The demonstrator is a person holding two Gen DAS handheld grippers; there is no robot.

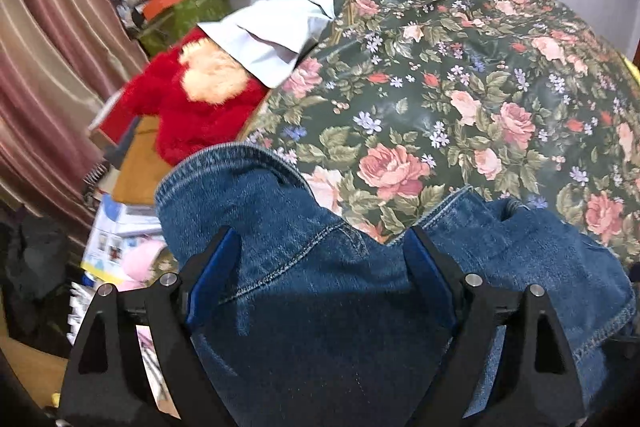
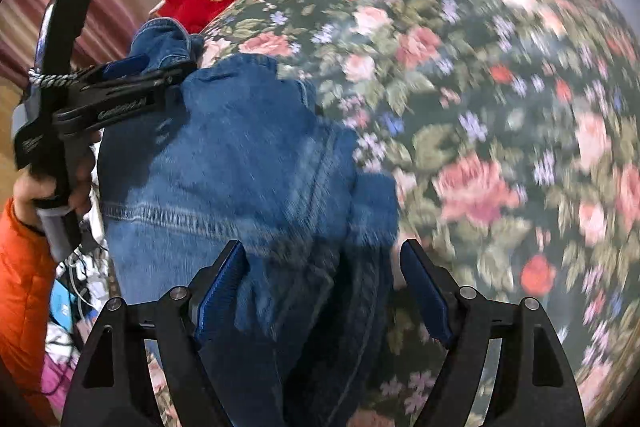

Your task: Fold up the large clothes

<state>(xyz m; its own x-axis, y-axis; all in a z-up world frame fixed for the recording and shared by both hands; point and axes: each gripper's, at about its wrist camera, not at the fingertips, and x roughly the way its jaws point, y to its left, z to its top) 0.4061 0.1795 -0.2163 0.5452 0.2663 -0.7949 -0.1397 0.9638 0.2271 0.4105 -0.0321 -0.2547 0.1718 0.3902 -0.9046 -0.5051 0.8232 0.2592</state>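
Both claws stand spread and grip nothing: your left gripper [image 1: 320,259] and right gripper [image 2: 322,267] each hover with denim between the blue pads, untouched. Your jeans [image 1: 320,307] lie bunched at the near edge of the floral bedspread [image 1: 460,75], partly overhanging it. Pinch only one layer and the fold will likely skew, or the heavy denim could slide off that edge.

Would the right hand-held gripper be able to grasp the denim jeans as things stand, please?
Probably yes: the right hand-held gripper is open with the denim jeans directly between its fingers, and nothing covers them.
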